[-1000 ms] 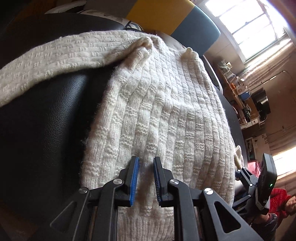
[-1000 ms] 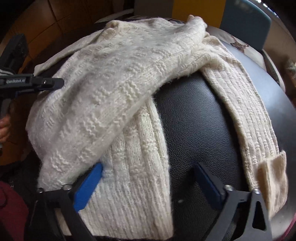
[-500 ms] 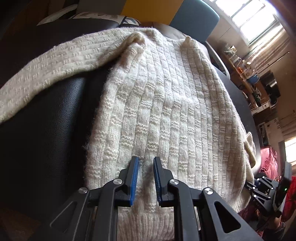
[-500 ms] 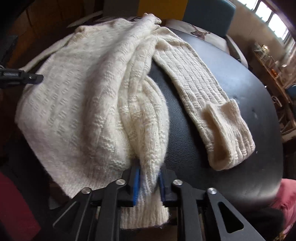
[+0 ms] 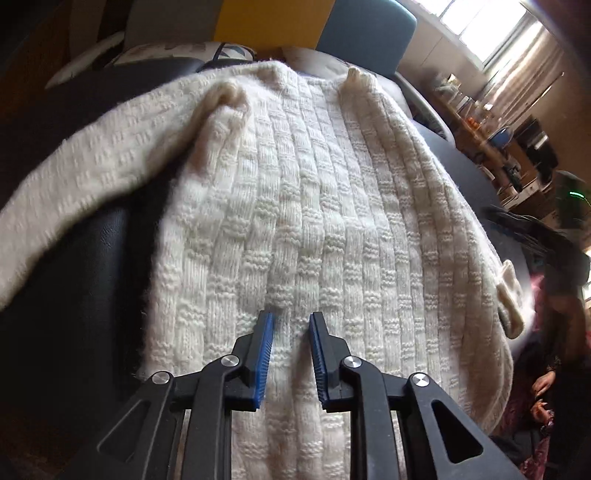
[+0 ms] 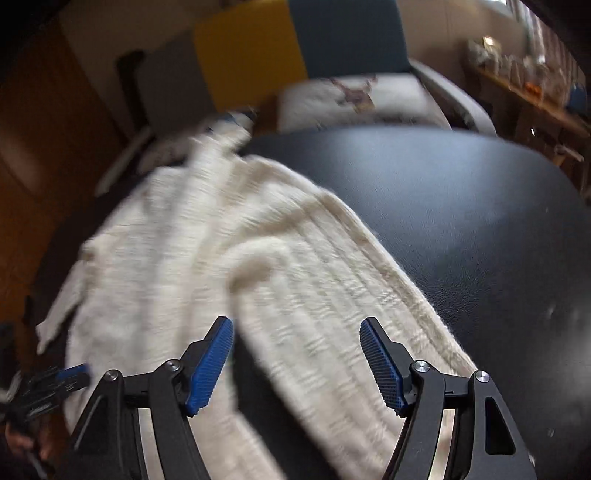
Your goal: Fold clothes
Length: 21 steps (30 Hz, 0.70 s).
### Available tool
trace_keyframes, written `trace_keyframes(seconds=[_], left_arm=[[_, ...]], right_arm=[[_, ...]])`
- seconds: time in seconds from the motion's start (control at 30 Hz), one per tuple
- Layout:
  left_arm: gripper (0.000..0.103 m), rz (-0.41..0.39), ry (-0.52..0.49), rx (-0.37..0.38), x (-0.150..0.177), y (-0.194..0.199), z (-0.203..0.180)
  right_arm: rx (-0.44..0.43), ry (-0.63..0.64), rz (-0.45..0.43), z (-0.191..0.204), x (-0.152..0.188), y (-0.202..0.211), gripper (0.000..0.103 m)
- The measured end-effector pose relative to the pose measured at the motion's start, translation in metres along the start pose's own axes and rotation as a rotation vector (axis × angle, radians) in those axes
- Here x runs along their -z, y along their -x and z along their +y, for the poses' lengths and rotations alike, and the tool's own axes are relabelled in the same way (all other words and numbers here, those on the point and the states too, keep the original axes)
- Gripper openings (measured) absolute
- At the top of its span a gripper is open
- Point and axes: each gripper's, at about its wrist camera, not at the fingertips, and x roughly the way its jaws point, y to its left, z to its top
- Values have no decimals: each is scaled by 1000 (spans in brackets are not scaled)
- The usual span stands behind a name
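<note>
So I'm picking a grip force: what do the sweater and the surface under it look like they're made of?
The sweater looks like soft, thick cream knit, maybe wool or acrylic: raised ribs, basket-weave blocks and fuzzy edges show. The surface under it looks like black leather or vinyl: a fine pebbled grain with a dull sheen. Which of the two I can't tell.

A lived-in home or office room is being indicated: black leather-like table (image 6: 461,206), teal chair (image 5: 365,35), curtained window (image 5: 491,22), cluttered wooden shelving (image 5: 491,147) being seen along the wall.

black leather table (image 6: 461,206), teal chair (image 5: 365,33), yellow panel (image 6: 251,55)
</note>
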Motion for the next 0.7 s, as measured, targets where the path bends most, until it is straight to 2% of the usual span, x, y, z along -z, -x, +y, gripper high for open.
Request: trace_keyframes(seconds=[0.03,0.1,0.23,0.3,0.4,0.5,0.57,0.63,0.7], left_arm=[[19,-7,7,16,2,1,3],[19,2,34,46,6,3,10],[19,53,101,82,4,8,18],[19,78,122,102,-4,13,17],[19,0,80,171,-38,28,3],[20,-98,-13,170,-83,35,-18],[22,-153,-102,179,-118,28,-37],[22,-185,-167,125,-148,10,-51],[22,-179,-185,107,-173,-6,-55]], right_arm=[[41,-5,38,-7,-1,-14,68],[131,37,7,-14,-3,-14,67],[155,4,6,-38,-7,-8,68],[139,-16,12,-44,-11,-1,68],[40,-40,-60,-39,-25,22,68],[-82,5,-139,-15,-46,40,68],[-131,53,-148,6,-66,37,68],[-82,118,-147,29,-87,24,68],[-58,160,-129,37,-110,7,68]])
